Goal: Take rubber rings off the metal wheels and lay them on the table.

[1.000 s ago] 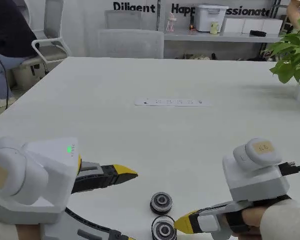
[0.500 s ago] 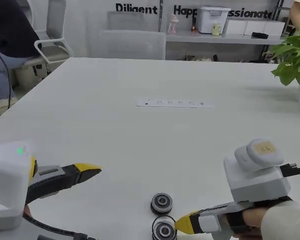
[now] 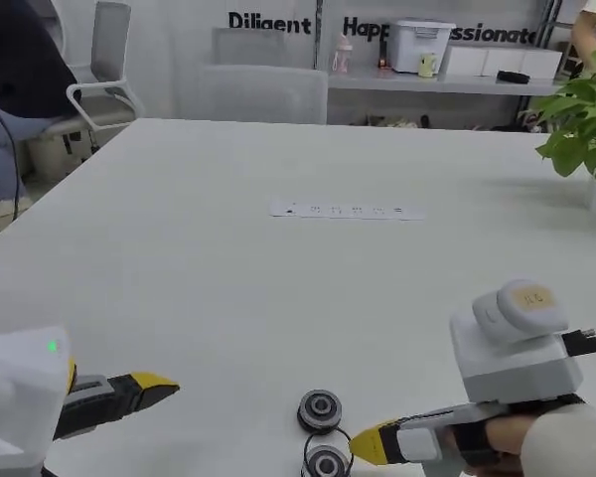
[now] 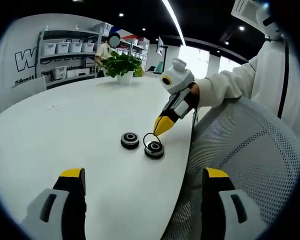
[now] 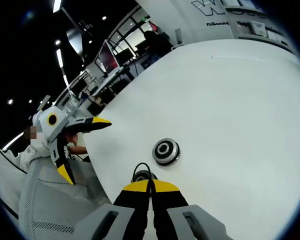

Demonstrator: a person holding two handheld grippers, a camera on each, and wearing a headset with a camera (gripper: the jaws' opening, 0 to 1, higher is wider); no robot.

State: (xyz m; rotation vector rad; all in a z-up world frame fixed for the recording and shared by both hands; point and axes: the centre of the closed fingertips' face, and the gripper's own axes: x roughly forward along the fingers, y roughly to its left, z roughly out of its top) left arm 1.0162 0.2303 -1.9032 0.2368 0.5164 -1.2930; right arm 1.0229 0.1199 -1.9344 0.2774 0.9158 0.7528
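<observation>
My right gripper (image 5: 150, 187) has its jaws pressed together. They seem to be pinching the rubber ring (image 4: 145, 136), which stands up as a thin loop off the near wheel (image 3: 326, 463). My left gripper (image 4: 143, 175) hangs off to the left with its jaws spread wide, holding nothing.

That is my worry: nothing pins the near wheel down. If I pull, the whole wheel may drag or lift with the ring rather than letting go of it. It also sits close to the table's near edge, so it could roll off. The ring is thin, and I judge it could slip out of the tips and snap back. The far wheel (image 3: 320, 408) lies just beside it — a sideways tug might knock it.

The table (image 3: 278, 298) is white and smooth, so I expect little friction. A power strip (image 3: 343, 208) lies farther out, a plant (image 3: 581, 119) stands far right, and chairs (image 3: 263, 94) and shelving line the far wall.
</observation>
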